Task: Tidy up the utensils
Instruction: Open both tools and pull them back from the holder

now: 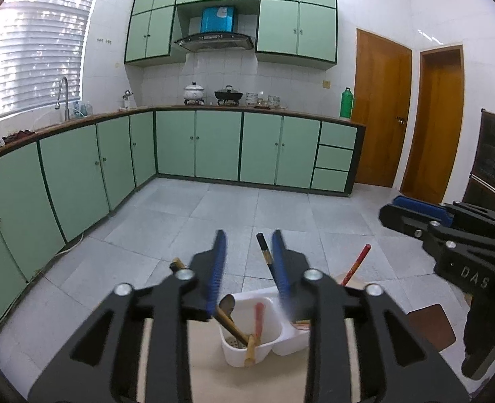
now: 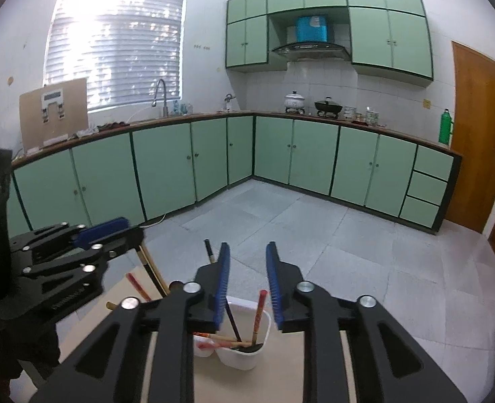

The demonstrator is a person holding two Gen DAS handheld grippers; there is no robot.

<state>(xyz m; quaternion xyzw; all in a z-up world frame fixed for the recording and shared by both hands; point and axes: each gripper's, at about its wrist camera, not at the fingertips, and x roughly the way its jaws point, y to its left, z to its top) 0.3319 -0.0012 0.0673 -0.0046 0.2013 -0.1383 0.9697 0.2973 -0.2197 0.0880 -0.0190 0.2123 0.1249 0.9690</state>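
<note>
We held both grippers over a white two-compartment utensil holder (image 1: 264,342) that stood on a pale table (image 1: 207,369), with the green kitchen cabinets (image 1: 214,147) and grey tiled floor (image 1: 247,215) beyond. Our left gripper (image 1: 249,235) stood partly open, its blue pads well apart and pressing on nothing; a black-tipped chopstick (image 1: 264,248) rose just beside the inner face of its right-hand finger, though we could not tell whether the two touched. Below that gap, the near compartment of the holder kept a bamboo-handled utensil (image 1: 234,325) and a red chopstick (image 1: 258,319), both tilted. Farther right a second red chopstick (image 1: 356,263) leaned out past the holder. In the right wrist view our right gripper (image 2: 249,245) was likewise partly open and gripped nothing, with the holder directly beneath its fingers and a red chopstick (image 2: 259,315) and a dark one (image 2: 232,322) standing in the compartment there.
</note>
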